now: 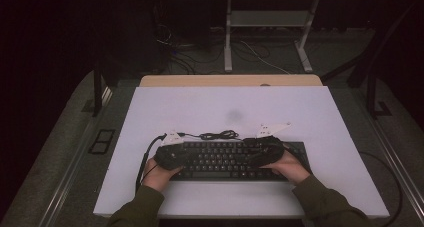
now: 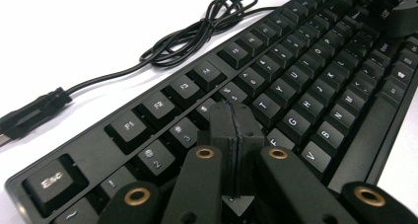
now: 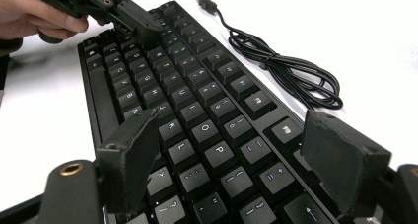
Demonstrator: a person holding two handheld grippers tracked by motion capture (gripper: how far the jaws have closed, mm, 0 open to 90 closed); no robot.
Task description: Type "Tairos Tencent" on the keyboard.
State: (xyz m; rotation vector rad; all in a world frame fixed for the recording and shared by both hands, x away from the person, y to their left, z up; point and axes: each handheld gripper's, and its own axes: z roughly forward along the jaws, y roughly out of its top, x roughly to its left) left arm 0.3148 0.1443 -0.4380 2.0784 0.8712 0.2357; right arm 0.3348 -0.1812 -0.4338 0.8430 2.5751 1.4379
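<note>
The left gripper (image 2: pixel 231 110) was seen with its jaws pressed fully together, nothing between them, the closed tip set down among the upper-left keys of the keyboard (image 2: pixel 305 100), near the number row. Whether a key was actually pushed down could not be told. The right gripper (image 3: pixel 231 160) was held with its jaws wide apart above the right-hand keys, around the P and L area; nothing was gripped, and contact with the keys could not be confirmed.

In the high view the keyboard (image 1: pixel 225 159) was laid flat on the white table (image 1: pixel 230 107), near the person's edge, its long axis running left to right across the table, the function row on the far side. Its cable (image 1: pixel 217 135) was coiled just behind the far edge, the plug (image 2: pixel 29 116) lying off the left end.
</note>
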